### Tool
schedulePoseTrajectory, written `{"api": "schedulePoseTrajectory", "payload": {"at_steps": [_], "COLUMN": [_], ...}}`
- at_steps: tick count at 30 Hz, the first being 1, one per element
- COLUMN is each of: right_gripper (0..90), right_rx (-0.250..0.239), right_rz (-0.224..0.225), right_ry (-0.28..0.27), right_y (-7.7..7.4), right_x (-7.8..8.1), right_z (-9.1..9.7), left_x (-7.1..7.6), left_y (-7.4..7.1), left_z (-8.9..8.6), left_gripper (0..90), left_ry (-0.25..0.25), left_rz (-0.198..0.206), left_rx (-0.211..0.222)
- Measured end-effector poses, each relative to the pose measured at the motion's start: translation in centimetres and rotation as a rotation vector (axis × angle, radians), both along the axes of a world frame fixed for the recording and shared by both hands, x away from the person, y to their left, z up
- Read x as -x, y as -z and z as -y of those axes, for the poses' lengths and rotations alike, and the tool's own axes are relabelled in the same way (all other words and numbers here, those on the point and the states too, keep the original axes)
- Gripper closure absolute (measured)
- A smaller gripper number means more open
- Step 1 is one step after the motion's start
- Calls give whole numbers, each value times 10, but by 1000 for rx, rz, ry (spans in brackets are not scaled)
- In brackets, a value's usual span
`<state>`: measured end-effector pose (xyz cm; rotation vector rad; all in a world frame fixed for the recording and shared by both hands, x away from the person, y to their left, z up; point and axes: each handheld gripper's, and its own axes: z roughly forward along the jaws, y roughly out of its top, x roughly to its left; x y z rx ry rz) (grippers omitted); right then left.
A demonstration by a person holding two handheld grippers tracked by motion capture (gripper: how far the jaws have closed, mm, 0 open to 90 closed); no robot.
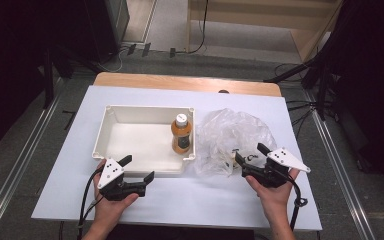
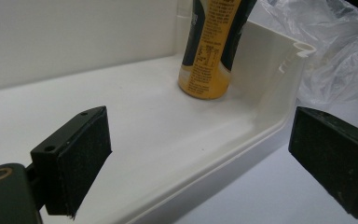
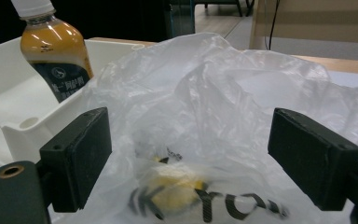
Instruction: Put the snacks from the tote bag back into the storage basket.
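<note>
— So what's on that white-covered table (image 1: pixel 180 200)?
— White bin (image 1: pixel 111 131) holding an upright orange drink bottle (image 1: pixel 181 136) (right corner), a crumpled plastic bag (image 1: pixel 230 135) beside it.
— Grippers?
— Left gripper (image 1: pixel 139 170) at the bin's rim, right gripper (image 1: pixel 250 152) at the bag, both spread, empty.

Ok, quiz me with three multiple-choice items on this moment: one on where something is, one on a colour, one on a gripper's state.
1. Where does the bottle stand?
A. In the white tray, by its right wall
B. On the bare table
C. Inside the plastic bag

2. What colour is the bottle's cap?
A. Red
B. White
C. Black

3. How is the right gripper?
A. Shut on the bottle
B. Shut on the tray's rim
C. Open, at the clear plastic bag

Answers:
1 A: the high view shows it upright inside the tray, near the right wall.
2 B: the right gripper view shows a white cap above the orange drink.
3 C: its jaws stand wide apart with the bag between and ahead of them.
</note>
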<state>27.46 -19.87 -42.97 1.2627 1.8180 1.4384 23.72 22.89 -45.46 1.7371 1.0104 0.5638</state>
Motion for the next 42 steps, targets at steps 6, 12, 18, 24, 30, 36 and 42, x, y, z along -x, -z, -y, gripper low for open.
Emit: {"api": "schedulePoseTrajectory", "payload": {"at_steps": [6,12,18,24,30,36,42], "right_gripper": [135,110,96,90,92,100,115], "right_rx": [6,31,43,44,31,45,33], "right_rz": [4,-19,-28,-36,-49,-66,-63], "right_ry": [28,49,66,85,125,148,177], "right_y": [4,16,23,27,32,38,39], "right_x": [6,14,22,26,31,39,49], "right_z": [17,34,51,65,82,97,112], "left_x": [0,0,1,1,1,1,0], "left_y": [0,0,0,0,0,0,0], "left_z": [0,0,0,-1,-1,-2,-3], "left_gripper": [58,58,58,58,58,58,58], "left_ry": [1,3,1,1,1,0,-11], "left_rz": [0,1,1,0,0,1,-2], "left_rx": [8,6,8,8,7,9,27]}}
